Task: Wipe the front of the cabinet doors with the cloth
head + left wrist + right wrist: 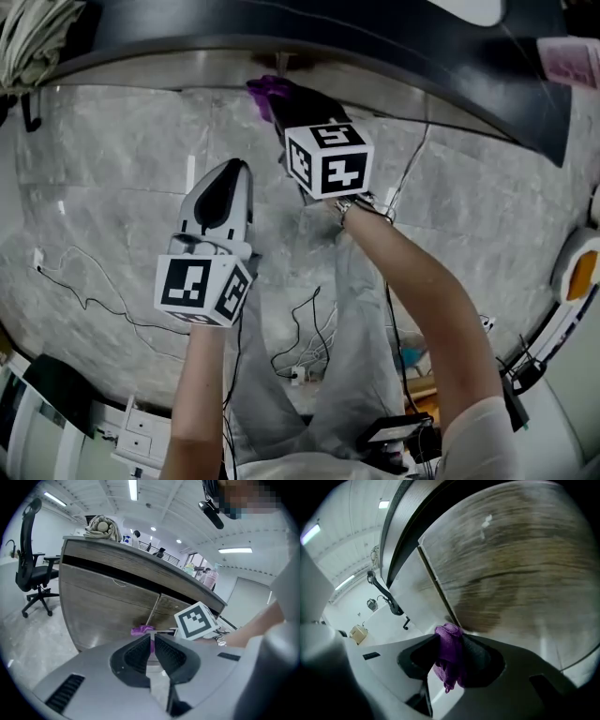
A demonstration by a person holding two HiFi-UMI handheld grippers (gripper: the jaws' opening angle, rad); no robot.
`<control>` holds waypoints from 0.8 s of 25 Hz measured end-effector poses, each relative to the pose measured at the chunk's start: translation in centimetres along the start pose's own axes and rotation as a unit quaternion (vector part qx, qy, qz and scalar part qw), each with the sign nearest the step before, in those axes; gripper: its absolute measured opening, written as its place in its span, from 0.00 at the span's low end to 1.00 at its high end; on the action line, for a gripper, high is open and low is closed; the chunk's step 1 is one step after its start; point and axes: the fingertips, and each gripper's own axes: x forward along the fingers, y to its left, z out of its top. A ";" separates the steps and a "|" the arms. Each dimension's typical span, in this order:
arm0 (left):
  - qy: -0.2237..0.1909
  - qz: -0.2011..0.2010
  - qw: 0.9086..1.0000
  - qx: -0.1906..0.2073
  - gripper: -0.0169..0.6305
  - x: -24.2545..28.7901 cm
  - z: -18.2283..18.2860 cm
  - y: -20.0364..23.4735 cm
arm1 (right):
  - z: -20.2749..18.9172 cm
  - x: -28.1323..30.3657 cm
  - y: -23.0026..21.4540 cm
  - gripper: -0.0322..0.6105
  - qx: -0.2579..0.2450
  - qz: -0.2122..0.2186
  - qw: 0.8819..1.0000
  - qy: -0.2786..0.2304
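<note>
The purple cloth (pixel 270 91) is bunched between the jaws of my right gripper (pixel 278 105), which is shut on it and holds it against the lower part of the wood-grain cabinet doors (pixel 112 604). In the right gripper view the cloth (pixel 450 652) sits just below the door face (pixel 511 573), close to the seam between two doors (pixel 436 585). My left gripper (pixel 237 169) hangs lower left, apart from the cabinet, jaws shut with nothing between them. From the left gripper view (pixel 153 641) the cloth (pixel 142 630) and the right gripper's marker cube (pixel 197 620) show ahead.
Cables (pixel 305 347) trail over the marble floor (pixel 112 216). A black office chair (pixel 35 569) stands left of the cabinet. A rolled bundle (pixel 101 527) and a pink container (pixel 209 578) rest on the countertop. A white drawer unit (pixel 141 433) stands near my feet.
</note>
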 end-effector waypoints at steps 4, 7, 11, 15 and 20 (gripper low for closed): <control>-0.003 0.009 1.000 0.000 0.05 -0.7 -0.1 0.7 | 1.2 -1.1 -2.5 0.30 0.012 -0.022 1.000 -0.004; -0.005 -0.001 1.000 -0.003 0.05 0.1 -0.3 -1.6 | 1.0 -2.9 -3.8 0.30 0.015 -0.024 1.000 -0.002; 0.008 -0.053 0.998 0.015 0.05 2.1 -0.8 -8.0 | 0.8 -6.5 -6.7 0.30 0.036 -0.038 0.998 -0.017; 0.028 -0.105 0.993 0.039 0.05 4.1 -1.8 -14.4 | 0.3 -10.9 -11.2 0.29 0.048 -0.065 0.996 -0.028; 0.046 -0.162 0.983 0.068 0.05 5.9 -2.3 -21.6 | -1.1 -18.9 -20.5 0.30 0.093 -0.153 0.983 -0.045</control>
